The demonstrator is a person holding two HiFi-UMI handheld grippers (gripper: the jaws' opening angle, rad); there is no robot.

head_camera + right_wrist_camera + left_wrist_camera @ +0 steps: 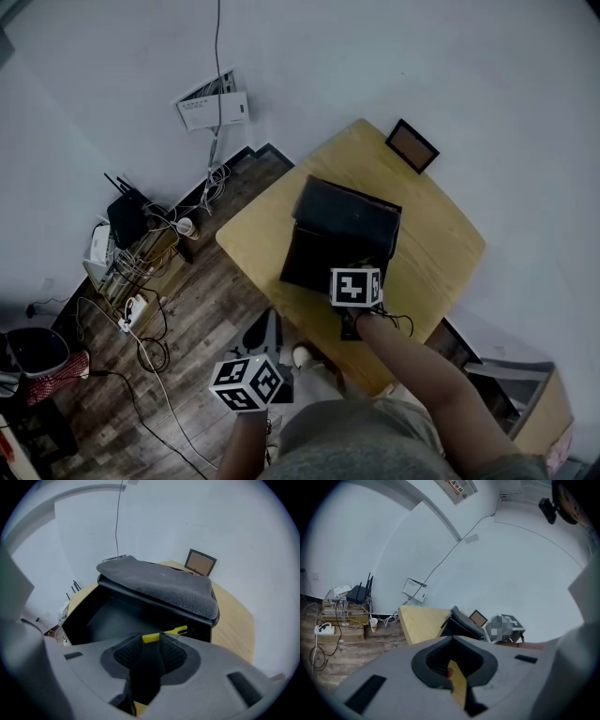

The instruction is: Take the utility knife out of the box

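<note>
The black box stands open on the wooden table, its padded lid tilted back. My right gripper is at the box's near edge, pointing steeply down into it. In the right gripper view the yellow utility knife lies across the box's inside, and my right gripper is shut on its near end. The lid rises behind it. My left gripper hangs off the table over the floor. In its own view the left gripper has its jaws together, with the box far ahead.
A small framed picture lies at the table's far corner. Left of the table, on the wood floor, sit a router, a low shelf and tangled cables. A cabinet stands close to the table's right side.
</note>
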